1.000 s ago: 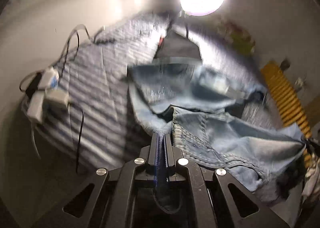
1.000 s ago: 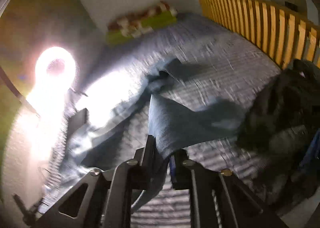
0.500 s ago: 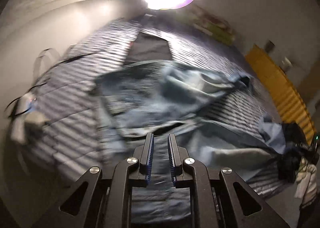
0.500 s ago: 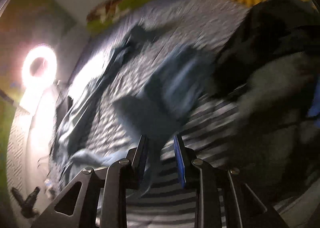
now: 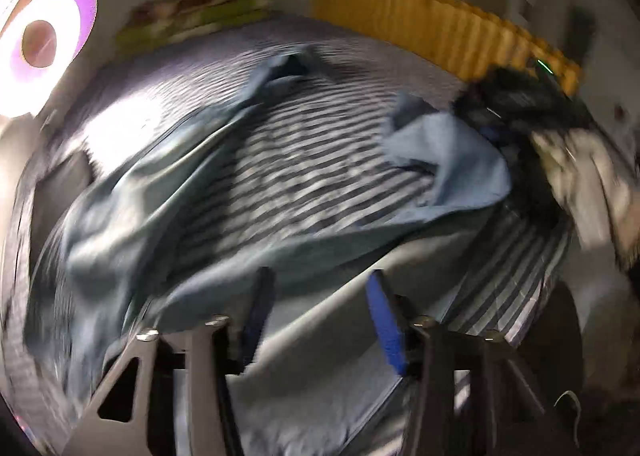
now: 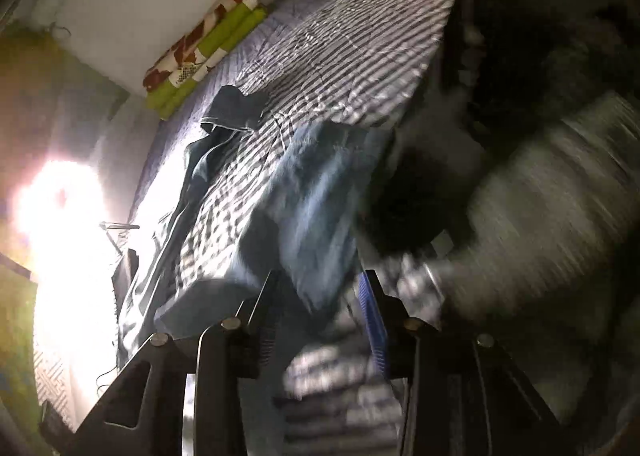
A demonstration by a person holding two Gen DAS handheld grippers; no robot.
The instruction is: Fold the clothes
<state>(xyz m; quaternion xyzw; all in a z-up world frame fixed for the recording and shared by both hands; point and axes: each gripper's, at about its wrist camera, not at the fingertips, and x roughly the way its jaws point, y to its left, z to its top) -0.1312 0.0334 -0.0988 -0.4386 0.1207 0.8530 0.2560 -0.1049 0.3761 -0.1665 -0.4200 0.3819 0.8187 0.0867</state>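
Your left fingers (image 5: 316, 312) have just been opening, nothing between; right fingers (image 6: 320, 320) too, jeans (image 6: 316, 199) slipping free (laid out on the bed (image 6: 340, 55) for folding).

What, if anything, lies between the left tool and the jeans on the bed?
Nothing visible. The left tool, whose jaws have just been opening, faces the jeans on the striped bed cover directly. Denim shows through the gap, unpinched.
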